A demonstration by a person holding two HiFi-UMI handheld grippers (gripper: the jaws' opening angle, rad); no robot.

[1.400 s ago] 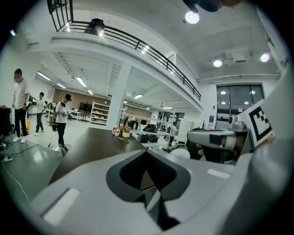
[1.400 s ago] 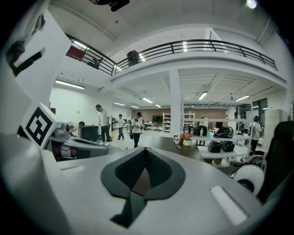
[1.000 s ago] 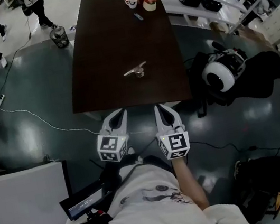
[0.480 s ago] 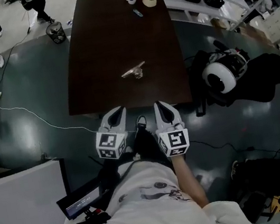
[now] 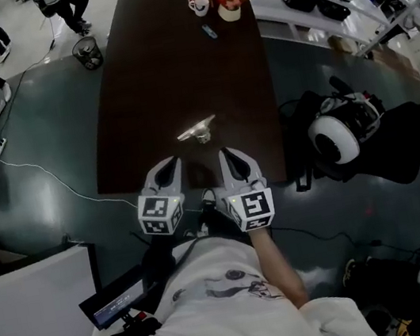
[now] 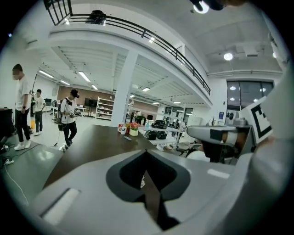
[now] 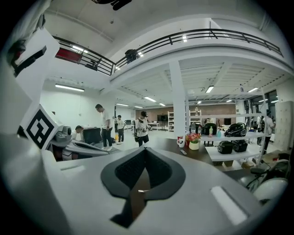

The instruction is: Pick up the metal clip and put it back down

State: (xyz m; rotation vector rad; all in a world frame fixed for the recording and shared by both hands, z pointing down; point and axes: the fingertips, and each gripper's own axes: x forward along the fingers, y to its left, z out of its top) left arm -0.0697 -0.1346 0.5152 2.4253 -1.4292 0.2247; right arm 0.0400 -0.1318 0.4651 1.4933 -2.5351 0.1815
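Metal clip (image 5: 198, 130): lay on dark table (image 5: 174, 57), near front edge, just ahead of both grippers, untouched. Left gripper (image 5: 169, 163): jaws together, empty. Right gripper (image 5: 227, 152): jaws together, empty, beside left.

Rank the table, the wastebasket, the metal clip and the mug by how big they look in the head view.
Largest: table.
Next: wastebasket and metal clip look about alike, the clip longer but thinner, so I won't rank them.
Smallest: mug, at the table's far end.
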